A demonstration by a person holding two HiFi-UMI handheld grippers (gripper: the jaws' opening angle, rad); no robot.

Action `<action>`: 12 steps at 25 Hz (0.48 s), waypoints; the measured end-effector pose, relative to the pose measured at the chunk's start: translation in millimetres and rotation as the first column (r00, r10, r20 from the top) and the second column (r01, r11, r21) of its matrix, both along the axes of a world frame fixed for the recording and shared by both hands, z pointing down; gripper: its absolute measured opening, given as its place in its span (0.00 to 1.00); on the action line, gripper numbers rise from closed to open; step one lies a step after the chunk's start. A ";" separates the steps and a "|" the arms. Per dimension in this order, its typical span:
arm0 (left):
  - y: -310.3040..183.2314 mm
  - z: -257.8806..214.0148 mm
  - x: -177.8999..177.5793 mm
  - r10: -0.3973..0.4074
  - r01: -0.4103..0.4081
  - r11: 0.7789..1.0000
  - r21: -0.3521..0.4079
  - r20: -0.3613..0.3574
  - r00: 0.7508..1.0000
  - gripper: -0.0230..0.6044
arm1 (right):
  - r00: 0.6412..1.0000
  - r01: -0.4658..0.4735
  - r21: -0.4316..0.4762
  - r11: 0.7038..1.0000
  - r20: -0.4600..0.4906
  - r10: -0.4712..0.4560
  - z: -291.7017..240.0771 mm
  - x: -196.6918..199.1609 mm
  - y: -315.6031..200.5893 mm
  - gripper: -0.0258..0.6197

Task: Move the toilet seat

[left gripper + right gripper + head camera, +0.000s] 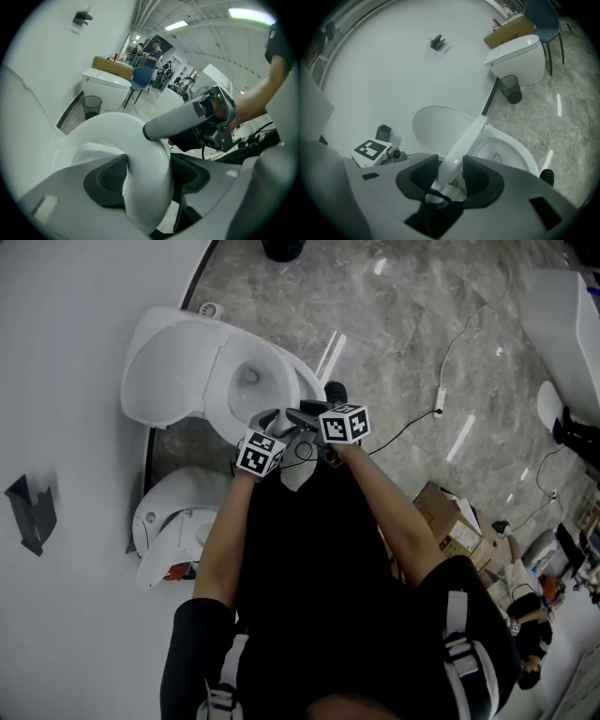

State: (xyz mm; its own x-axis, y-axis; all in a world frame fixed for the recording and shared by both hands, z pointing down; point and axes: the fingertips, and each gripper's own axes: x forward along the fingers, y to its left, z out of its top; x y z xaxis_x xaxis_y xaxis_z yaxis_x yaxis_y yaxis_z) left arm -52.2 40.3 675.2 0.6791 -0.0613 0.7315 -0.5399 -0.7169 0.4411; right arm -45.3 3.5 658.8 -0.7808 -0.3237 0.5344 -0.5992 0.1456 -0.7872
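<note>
Left hand-held gripper and right hand-held gripper both clamp seat front rim; seat runs ahead, tilted up toward lid.

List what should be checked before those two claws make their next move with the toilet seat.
1. Grip of left claw on the toilet seat: pads pressed on it, ok.
2. Grip of right claw on the same seat: ok.
3. Both claws side by side at the seat's front edge: ok.
4. Lid raised, clear of the seat's path: ok.
5. Seat tilted up off the bowl: ok.
6. Hinge at the back moves freely: cannot tell, hidden.
</note>
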 end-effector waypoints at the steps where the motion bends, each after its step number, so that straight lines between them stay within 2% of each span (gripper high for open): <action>1: -1.0 -1.2 -1.3 0.006 -0.006 1.000 0.007 0.000 1.000 0.49 | 1.000 -0.003 0.000 1.000 -0.003 0.003 -1.3 -1.5 -1.2 0.29; 12: -17.7 -26.8 -22.4 0.034 -0.032 0.999 0.042 -0.054 0.998 0.48 | 0.998 -0.054 0.024 0.998 -0.015 0.055 -22.4 -23.6 -19.0 0.29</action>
